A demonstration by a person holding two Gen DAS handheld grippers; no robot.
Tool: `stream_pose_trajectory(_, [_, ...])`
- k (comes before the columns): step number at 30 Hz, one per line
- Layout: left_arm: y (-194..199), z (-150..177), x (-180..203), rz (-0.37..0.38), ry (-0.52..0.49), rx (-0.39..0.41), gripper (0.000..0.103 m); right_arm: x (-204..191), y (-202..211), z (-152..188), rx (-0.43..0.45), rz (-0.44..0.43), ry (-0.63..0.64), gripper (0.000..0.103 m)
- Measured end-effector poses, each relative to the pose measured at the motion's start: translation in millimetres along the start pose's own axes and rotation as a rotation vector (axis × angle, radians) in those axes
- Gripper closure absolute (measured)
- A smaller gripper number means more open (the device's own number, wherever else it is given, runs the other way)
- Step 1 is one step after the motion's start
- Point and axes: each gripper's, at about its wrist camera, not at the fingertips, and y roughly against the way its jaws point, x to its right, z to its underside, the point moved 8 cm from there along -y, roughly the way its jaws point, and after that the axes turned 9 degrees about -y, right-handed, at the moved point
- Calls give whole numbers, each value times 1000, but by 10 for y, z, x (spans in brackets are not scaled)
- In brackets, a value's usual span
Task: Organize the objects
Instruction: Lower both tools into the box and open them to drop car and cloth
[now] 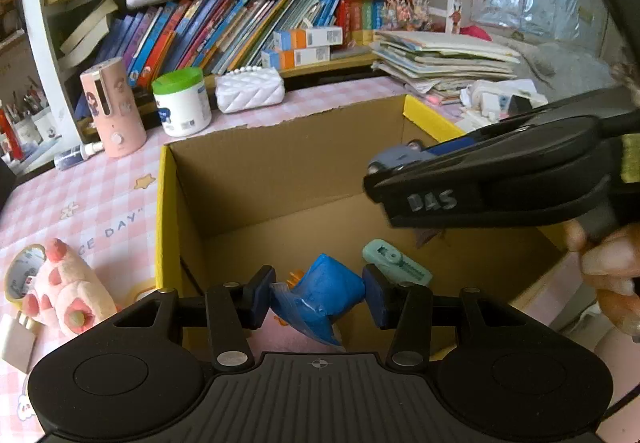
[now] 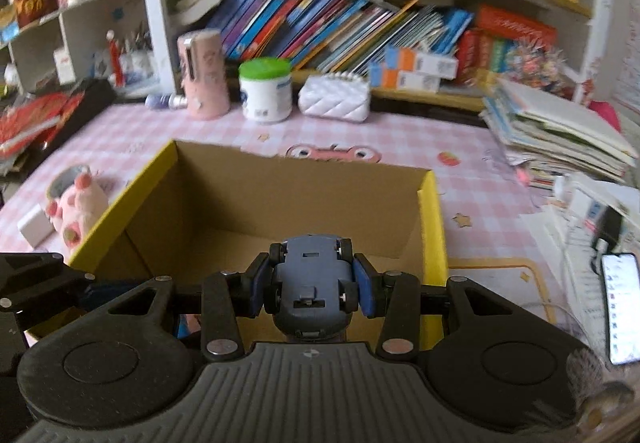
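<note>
- A cardboard box (image 1: 280,163) with yellow outer walls sits open on the pink checked tablecloth (image 1: 80,203), filling the centre of both views. I judge it to be the collecting bin for loose items.
- One item already lies on the box floor: a mint-green gadget (image 1: 396,263), lower centre-right of the left wrist view.
- The left gripper (image 1: 318,297), at the bottom centre of its view, has its jaws partly closed and clamped on a blue crumpled toy (image 1: 320,291), both pads touching its sides. The toy hangs above the box's near edge, seemingly ready to be dropped in.
- The right gripper (image 2: 313,287), at the bottom centre of its own view, is clamped on a small grey-blue toy car (image 2: 311,283), held belly-up with the pads against its wheels. It hovers over the box's near side.
- In the left wrist view that gripper enters from the right, held by a hand (image 1: 612,271), with the car's nose peeking past its tip.
- Outside the box, at the left of both views, a pink plush toy (image 1: 68,291) and a tape roll (image 1: 24,271) lie on the cloth, likely still to be tidied.
</note>
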Motion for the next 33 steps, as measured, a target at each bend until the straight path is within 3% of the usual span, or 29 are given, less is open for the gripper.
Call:
stream_pose_trajectory(9, [-145, 11, -1, -6, 9, -43, 57, -126, -429, 85, -140, -26, 129, 62])
stream_pose_trajectory(19, [-206, 17, 16, -12, 17, -57, 55, -218, -533, 184, -233, -42, 204, 62])
stream_pose_trajectory(28, [-194, 8, 2, -11, 12, -47, 52, -222, -546, 203, -255, -46, 213, 62])
stream_pose_trajectory(33, [-99, -20, 19, -6, 3, -13, 42, -208, -502, 169, -224, -49, 203, 59])
